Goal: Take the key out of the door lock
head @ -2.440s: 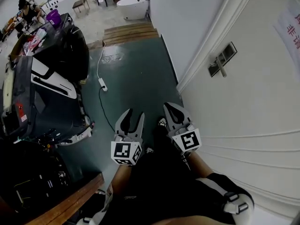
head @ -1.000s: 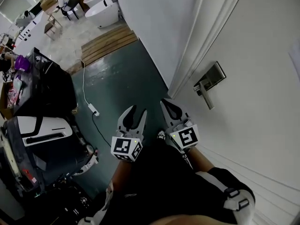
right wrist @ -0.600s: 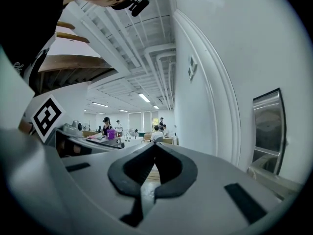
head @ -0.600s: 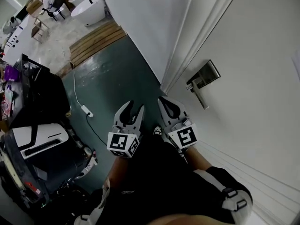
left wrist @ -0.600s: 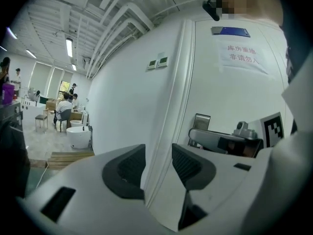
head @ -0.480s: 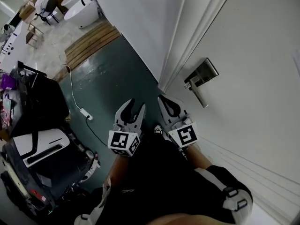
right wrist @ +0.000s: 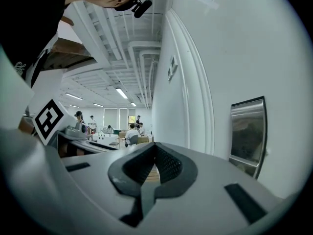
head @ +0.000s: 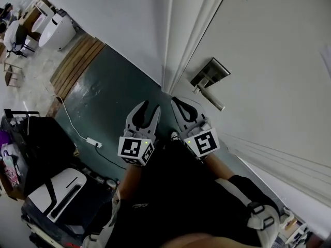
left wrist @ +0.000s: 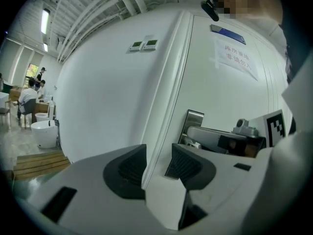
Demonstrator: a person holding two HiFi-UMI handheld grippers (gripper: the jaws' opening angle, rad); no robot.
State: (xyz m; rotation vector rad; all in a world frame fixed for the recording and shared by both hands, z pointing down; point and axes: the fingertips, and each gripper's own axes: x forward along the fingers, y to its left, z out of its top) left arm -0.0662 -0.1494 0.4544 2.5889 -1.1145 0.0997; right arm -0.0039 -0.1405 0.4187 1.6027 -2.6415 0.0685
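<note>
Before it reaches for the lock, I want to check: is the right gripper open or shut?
Shut. The right gripper shows its jaw tips touching, with nothing held between them.

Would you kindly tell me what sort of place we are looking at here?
Likely an indoor workshop or showroom: exposed ceiling pipes, people at desks, and a white toilet nearby.

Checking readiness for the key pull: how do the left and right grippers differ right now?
The left gripper has its jaws apart with nothing between them; the right gripper has its jaws together, also empty. The right gripper sits nearer the door handle, the left gripper farther out over the floor. Both are held low, touching neither the door nor the handle.
</note>
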